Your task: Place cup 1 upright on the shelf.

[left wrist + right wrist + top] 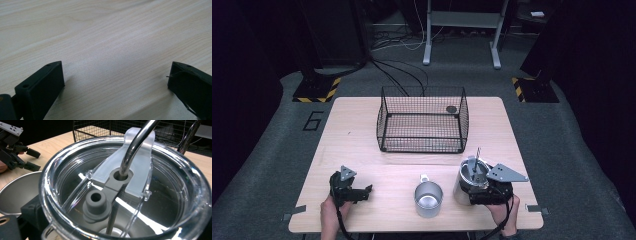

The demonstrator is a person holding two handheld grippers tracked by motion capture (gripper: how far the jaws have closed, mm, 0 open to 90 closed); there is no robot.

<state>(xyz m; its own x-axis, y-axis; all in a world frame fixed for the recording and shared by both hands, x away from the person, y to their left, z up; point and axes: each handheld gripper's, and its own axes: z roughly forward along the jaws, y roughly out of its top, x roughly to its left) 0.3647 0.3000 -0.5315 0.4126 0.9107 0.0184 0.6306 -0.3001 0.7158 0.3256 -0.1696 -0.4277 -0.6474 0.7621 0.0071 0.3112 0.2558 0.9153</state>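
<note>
A steel tumbler (466, 181) with a clear lid (130, 195) and a bent metal straw (135, 142) stands at the table's front right. My right gripper (473, 194) is shut on the tumbler's body from the near side; one of its fingers (31, 213) presses against the wall below the lid, and the other is hidden behind the tumbler. An open steel mug (428, 199) stands just left of the tumbler, also seen as the mug (17, 192). My left gripper (367, 192) hovers low at the front left, open over bare wood (115, 75), holding nothing.
A black wire basket (422, 120) stands at the middle back of the wooden table (362, 145), with a small dark round thing (451, 109) in its far right corner. The left gripper (31, 158) shows beyond the mug. Cables and stands lie on the floor behind.
</note>
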